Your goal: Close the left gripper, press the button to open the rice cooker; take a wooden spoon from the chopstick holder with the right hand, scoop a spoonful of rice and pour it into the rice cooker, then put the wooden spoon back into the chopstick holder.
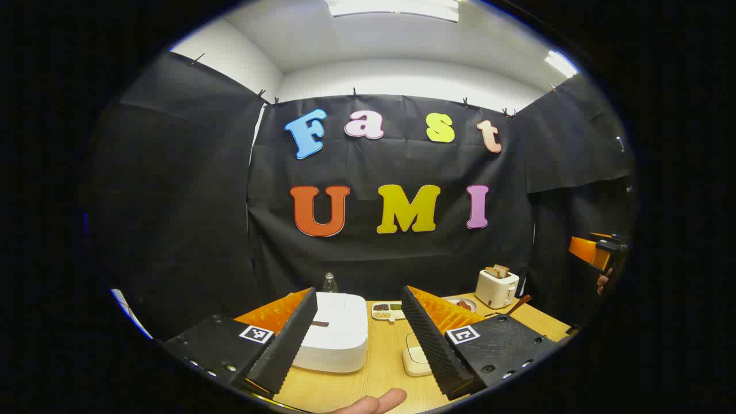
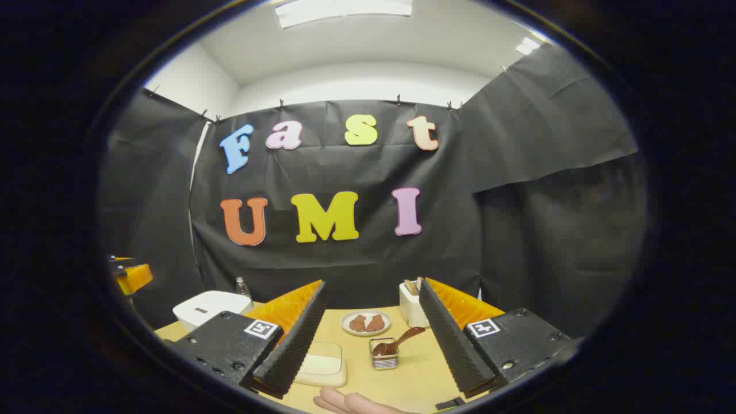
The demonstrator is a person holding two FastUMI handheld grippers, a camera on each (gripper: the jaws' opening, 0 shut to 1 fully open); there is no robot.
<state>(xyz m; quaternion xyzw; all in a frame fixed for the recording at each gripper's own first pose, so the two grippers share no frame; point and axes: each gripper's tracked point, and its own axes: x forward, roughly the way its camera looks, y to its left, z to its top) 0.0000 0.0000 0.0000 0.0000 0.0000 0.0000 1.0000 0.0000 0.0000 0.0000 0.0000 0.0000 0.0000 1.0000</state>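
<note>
On the worktop (image 1: 391, 368): all task items rest, none held.
Rice cooker (image 1: 336, 336): lid down, ahead of the left claw (image 1: 359, 339), slightly left of its centre line; this claw is the nearer 1.
Rice container (image 2: 322, 362): near front, lidded.
Chopstick holder (image 2: 384, 359): ahead of the right claw (image 2: 374, 339).
Wooden spoon (image 2: 399, 341): in the holder, handle leaning up to the right.
Left claw: fingers apart, raised, level; likely must close first.
Right claw: fingers apart, raised, level.
</note>
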